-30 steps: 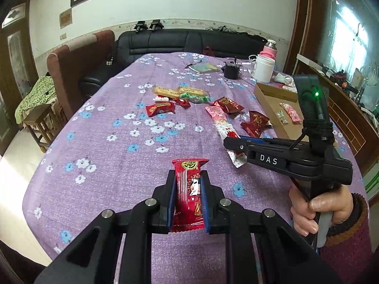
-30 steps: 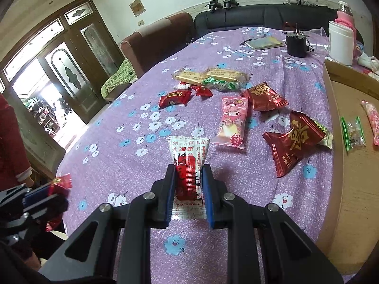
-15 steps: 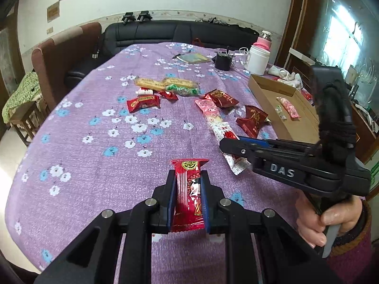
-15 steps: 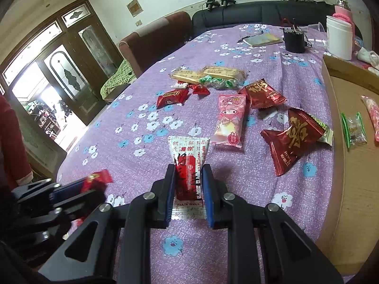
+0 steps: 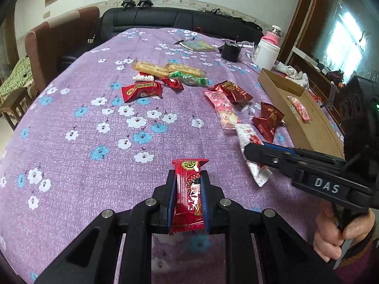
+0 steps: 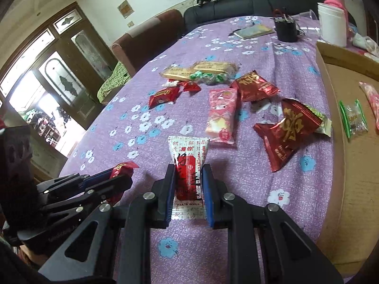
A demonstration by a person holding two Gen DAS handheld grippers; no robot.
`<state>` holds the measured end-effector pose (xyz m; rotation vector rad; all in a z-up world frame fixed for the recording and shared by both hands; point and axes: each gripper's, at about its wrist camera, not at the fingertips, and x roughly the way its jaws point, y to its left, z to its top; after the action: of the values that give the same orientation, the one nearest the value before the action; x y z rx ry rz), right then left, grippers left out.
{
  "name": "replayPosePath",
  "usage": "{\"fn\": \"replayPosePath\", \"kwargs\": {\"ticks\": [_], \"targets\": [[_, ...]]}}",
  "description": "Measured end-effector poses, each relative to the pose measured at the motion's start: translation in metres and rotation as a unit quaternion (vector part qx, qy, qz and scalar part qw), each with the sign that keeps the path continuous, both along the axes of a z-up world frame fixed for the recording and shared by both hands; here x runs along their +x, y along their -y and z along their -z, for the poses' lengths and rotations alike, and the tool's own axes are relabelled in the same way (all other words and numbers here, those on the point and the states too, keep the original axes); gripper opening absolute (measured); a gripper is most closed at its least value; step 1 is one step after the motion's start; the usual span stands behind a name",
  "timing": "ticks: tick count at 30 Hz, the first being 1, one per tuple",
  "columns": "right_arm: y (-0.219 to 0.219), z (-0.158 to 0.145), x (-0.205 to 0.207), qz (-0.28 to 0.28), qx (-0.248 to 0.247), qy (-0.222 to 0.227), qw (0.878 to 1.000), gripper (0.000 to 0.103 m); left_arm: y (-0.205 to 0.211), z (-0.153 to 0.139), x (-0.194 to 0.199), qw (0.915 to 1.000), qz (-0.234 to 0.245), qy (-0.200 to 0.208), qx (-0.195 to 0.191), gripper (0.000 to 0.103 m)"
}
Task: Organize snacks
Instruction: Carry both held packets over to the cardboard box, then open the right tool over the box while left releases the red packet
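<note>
My left gripper (image 5: 188, 177) is shut on a red snack packet (image 5: 189, 194) and holds it above the purple flowered tablecloth (image 5: 83, 153). My right gripper (image 6: 188, 172) is shut on a white and red snack packet (image 6: 188, 161); it also shows in the left wrist view (image 5: 251, 151), to the right of the left gripper. The left gripper shows at the lower left of the right wrist view (image 6: 123, 172). Several snacks lie ahead: a pink packet (image 6: 221, 116), dark red packets (image 6: 286, 127), gold bars (image 6: 201, 69). The cardboard box (image 6: 341, 165) holds a few snacks.
A white jar (image 5: 265, 52), a black cup (image 5: 229, 52) and a notebook (image 5: 197, 45) stand at the far end of the table. A black sofa (image 5: 177, 21) and a brown armchair (image 5: 52, 40) lie beyond the table. The box runs along the right edge.
Both grippers keep hold of their packets. The left gripper has moved forward and closer to the right gripper. The snacks on the table have not moved.
</note>
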<state>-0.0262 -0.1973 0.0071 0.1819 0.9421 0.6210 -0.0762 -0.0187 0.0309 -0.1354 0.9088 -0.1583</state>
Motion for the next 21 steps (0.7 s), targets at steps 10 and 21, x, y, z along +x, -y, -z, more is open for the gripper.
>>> {"fn": "replayPosePath", "kwargs": {"ticks": [10, 21], "targets": [[0.068, -0.042, 0.011, 0.110, 0.036, 0.046, 0.992, 0.024, 0.035, -0.022, 0.051, 0.9996, 0.028, 0.006, -0.008, 0.017], [0.218, -0.025, 0.025, 0.388, -0.027, -0.047, 0.920, 0.024, 0.217, -0.022, 0.080, 0.9734, 0.227, -0.008, -0.029, 0.018]]}}
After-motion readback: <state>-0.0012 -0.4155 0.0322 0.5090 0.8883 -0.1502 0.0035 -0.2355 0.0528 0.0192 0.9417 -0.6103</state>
